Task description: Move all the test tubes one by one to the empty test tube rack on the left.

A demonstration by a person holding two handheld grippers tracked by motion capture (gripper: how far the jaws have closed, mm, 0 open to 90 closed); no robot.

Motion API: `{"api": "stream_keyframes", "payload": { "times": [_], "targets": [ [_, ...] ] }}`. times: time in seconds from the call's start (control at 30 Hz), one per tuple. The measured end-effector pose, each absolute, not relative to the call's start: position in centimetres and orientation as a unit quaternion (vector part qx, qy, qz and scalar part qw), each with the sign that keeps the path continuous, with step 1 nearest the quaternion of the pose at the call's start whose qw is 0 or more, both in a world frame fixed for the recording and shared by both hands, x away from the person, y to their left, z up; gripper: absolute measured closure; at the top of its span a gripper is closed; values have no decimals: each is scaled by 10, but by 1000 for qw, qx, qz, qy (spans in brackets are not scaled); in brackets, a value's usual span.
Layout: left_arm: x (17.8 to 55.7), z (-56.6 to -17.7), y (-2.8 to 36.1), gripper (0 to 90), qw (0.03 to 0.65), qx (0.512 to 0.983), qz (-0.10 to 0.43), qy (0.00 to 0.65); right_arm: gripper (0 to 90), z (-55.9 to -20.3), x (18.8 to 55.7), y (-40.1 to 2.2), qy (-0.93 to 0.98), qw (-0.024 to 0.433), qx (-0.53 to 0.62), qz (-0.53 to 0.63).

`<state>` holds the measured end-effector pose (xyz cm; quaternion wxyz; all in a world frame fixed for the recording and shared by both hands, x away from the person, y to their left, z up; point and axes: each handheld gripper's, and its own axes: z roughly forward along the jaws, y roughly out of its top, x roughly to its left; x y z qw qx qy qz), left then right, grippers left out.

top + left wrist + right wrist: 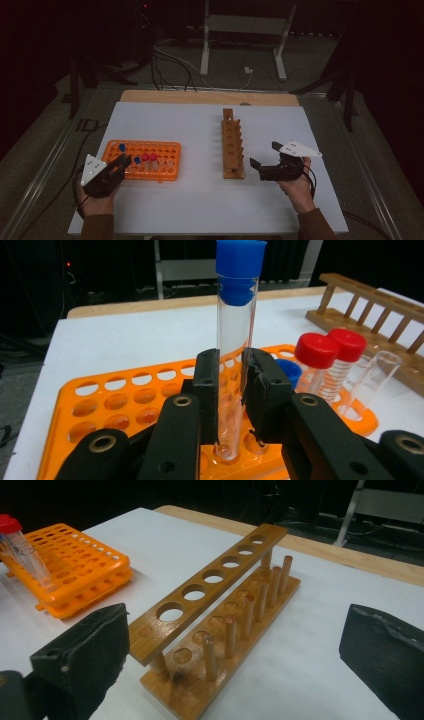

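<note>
Tube: blue-capped, upright in the orange rack near the tabletop's left edge.
Left gripper: clamped on it.
Right gripper: wide open, empty.
Risk: tilted lift jams it or drags the rack.

The blue-capped tube loses the very top of its cap at the upper edge of the left gripper view, and the black pads clamped on it hide a stretch of its glass; its foot, at six o'clock, sits behind the orange rack's front rim. At three o'clock the wooden rack runs off the picture. In the right gripper view, the right gripper's jaws are cut by the bottom and right edges, and the red-capped tube at nine o'clock is clipped by the left edge. From the high view the tubes in the orange rack are too small to count.
</note>
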<state>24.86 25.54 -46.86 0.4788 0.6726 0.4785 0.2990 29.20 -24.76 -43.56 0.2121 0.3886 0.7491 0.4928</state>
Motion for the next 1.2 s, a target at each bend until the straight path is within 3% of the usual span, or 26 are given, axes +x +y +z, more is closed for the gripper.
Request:
{"api": "stream_keyframes", "payload": {
  "times": [0.37, 0.77, 1.2],
  "targets": [
    [256, -478, 251, 763, 463, 689, 284, 479, 3, -437, 291, -250, 748, 213, 392, 491],
    [254, -487, 247, 764, 406, 730, 272, 477, 3, -441, 286, -258, 748, 212, 397, 488],
    [254, -490, 249, 769, 397, 737, 261, 481, 3, -446, 280, -271, 743, 218, 404, 486]
  ]
}}
